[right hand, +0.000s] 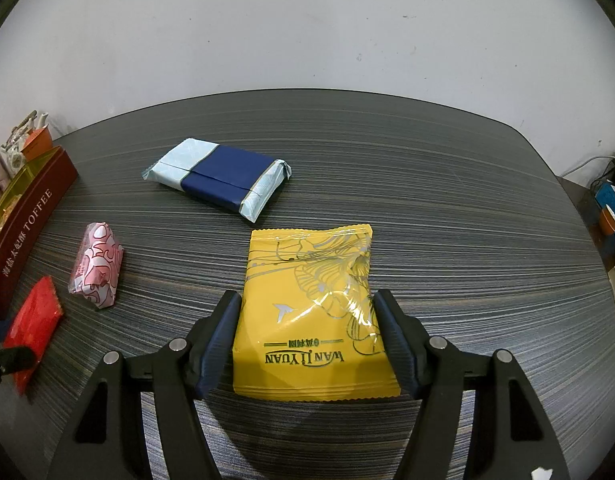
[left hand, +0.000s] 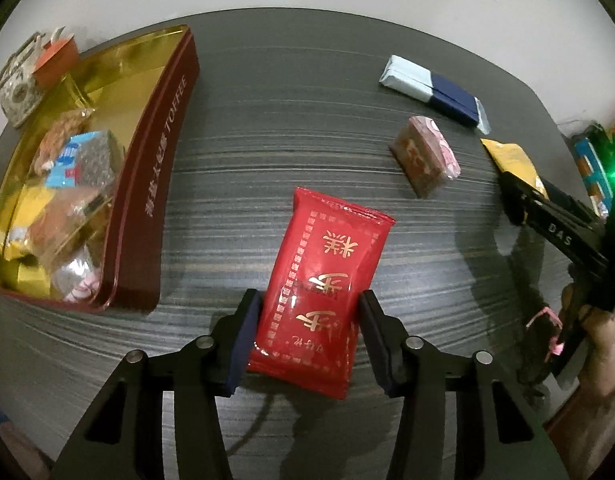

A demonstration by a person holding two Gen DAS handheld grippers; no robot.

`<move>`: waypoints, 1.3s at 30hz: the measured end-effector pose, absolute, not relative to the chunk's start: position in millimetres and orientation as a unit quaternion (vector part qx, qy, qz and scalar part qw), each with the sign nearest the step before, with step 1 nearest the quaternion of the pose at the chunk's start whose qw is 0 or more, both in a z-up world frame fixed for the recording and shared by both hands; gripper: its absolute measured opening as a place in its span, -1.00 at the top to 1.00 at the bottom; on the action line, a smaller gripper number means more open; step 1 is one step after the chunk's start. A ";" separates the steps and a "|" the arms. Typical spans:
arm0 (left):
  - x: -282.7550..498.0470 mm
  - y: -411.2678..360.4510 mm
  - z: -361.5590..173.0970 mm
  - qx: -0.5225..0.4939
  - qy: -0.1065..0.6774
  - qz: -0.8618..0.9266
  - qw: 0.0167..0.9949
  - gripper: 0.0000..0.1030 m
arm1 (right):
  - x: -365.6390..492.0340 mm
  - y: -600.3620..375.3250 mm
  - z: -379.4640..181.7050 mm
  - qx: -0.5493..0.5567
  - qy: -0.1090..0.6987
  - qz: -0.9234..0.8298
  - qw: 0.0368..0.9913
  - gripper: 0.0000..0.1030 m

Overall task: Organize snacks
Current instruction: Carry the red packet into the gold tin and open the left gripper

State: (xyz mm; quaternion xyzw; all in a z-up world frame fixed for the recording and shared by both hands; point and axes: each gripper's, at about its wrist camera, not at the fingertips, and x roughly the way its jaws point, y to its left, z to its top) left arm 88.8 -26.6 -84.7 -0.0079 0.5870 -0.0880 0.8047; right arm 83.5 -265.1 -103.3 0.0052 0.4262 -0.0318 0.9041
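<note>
Left tongs clamped on red packet, right tongs on yellow packet; both likely bound for toffee tin.

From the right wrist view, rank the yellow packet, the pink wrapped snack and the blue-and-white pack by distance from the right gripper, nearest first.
1. Yellow packet: between the fingers of the right gripper.
2. Pink wrapped snack: out to the left on the table.
3. Blue-and-white pack: farther back, ahead and slightly left.

The last two are fairly close in distance.
</note>
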 end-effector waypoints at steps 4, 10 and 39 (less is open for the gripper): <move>78.8 -24.6 -83.2 -0.003 0.586 -0.091 0.805 0.04 | 83.8 -264.8 -103.8 0.005 0.426 -0.032 0.904 -0.26; 88.8 -39.2 -87.3 0.015 0.590 -0.090 0.802 0.00 | 81.1 -271.0 -102.6 0.007 0.429 -0.035 0.903 -0.41; 86.5 -38.1 -64.7 0.038 0.566 -0.118 0.815 0.09 | 81.5 -268.2 -102.4 0.008 0.429 -0.035 0.902 -0.42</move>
